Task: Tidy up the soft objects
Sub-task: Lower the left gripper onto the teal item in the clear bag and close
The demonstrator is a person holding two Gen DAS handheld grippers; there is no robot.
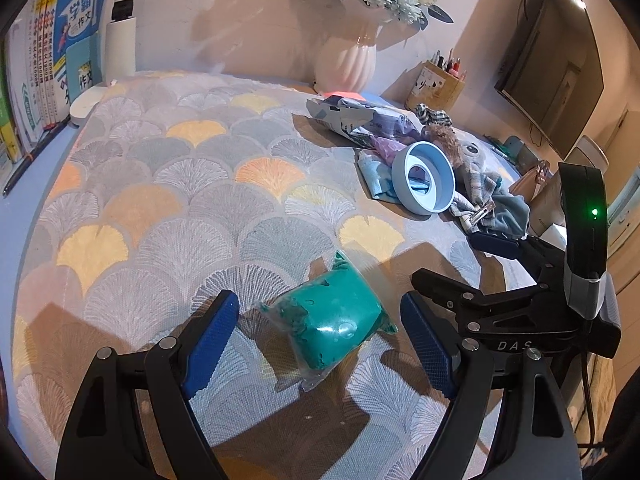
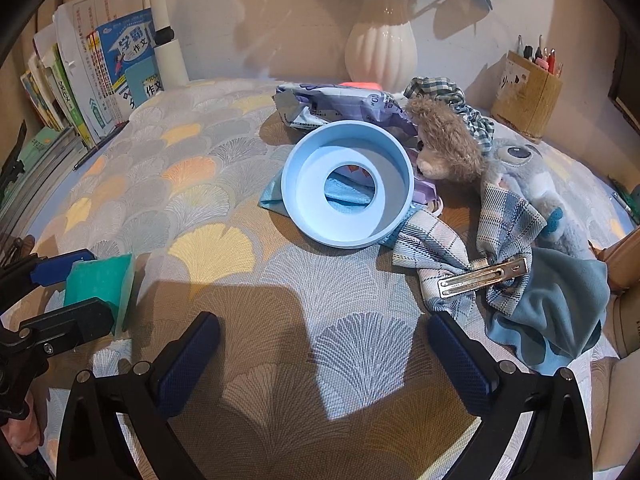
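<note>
A bag of green clay [image 1: 332, 316] lies on the fan-patterned mat [image 1: 180, 184], between the fingers of my left gripper [image 1: 320, 342]. The pads stand apart from it on both sides, so that gripper is open. In the right wrist view the same green bag [image 2: 104, 280] and left gripper [image 2: 74, 294] show at the left edge. My right gripper [image 2: 324, 362] is open wide over bare mat, with nothing between its fingers. Beyond it lies a pile: a brown plush toy [image 2: 448, 148], a grey-blue plush [image 2: 520, 172], a plaid bow with a metal clip [image 2: 480, 276] and a blue cloth [image 2: 560, 312].
A light blue ring-shaped dish [image 2: 348, 184] leans on a tissue packet [image 2: 332, 104]. A white vase [image 2: 380, 52] and a pen holder [image 2: 528, 92] stand at the back, with books [image 2: 112, 68] at the left. A dark monitor [image 1: 560, 60] hangs at the right.
</note>
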